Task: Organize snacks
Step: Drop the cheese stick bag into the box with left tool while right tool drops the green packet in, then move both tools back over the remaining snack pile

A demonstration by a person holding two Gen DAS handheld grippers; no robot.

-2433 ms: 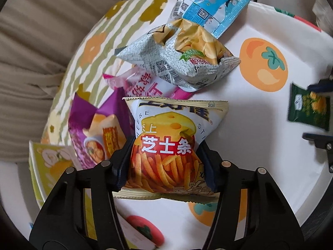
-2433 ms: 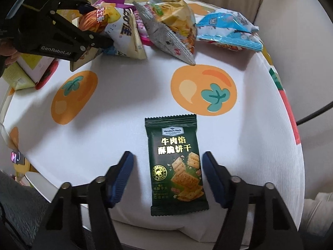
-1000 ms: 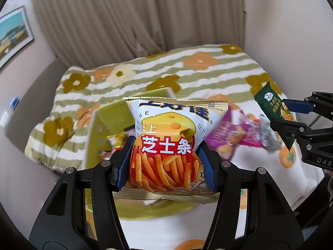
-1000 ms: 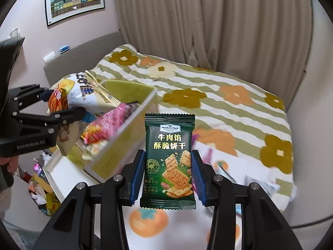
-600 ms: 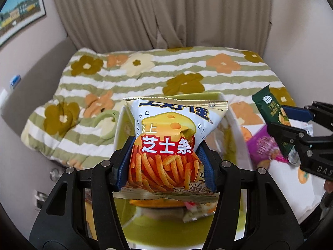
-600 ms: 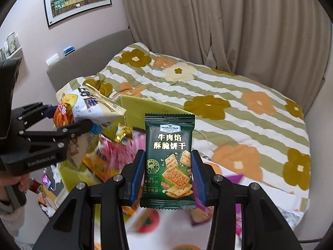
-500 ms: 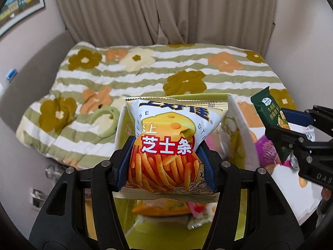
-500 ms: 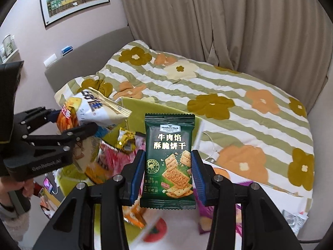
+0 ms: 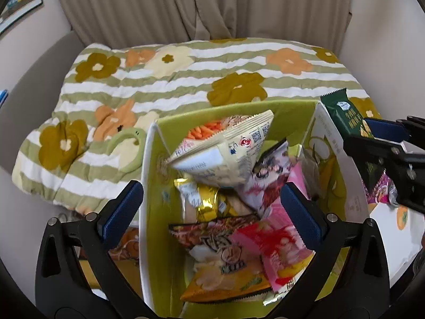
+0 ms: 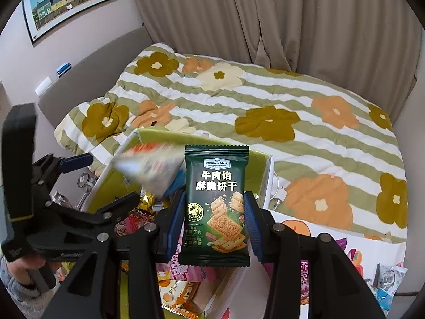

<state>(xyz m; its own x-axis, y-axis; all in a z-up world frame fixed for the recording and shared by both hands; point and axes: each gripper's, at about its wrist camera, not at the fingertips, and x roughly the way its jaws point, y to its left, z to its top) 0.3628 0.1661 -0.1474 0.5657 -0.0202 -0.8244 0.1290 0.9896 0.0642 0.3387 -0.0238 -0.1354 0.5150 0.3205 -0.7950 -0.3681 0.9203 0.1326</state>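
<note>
Over the box (image 9: 148, 175), at left: left tongs (image 9: 209, 207) spread wide, holding nothing, with a cheese-stick bag (image 9: 223, 154) tumbling just beyond the pads toward the pile of snacks inside. Best kept level and drawn straight up, clear of the near wall, so nothing catches. At right: right tongs (image 10: 213, 220) clamped on the green cracker pack (image 10: 216, 207), held upright above the box's right side. Should come further over the opening, clear of the rim, then part only once low and centred. Worth waiting until the left tongs leave, to avoid a knock.
</note>
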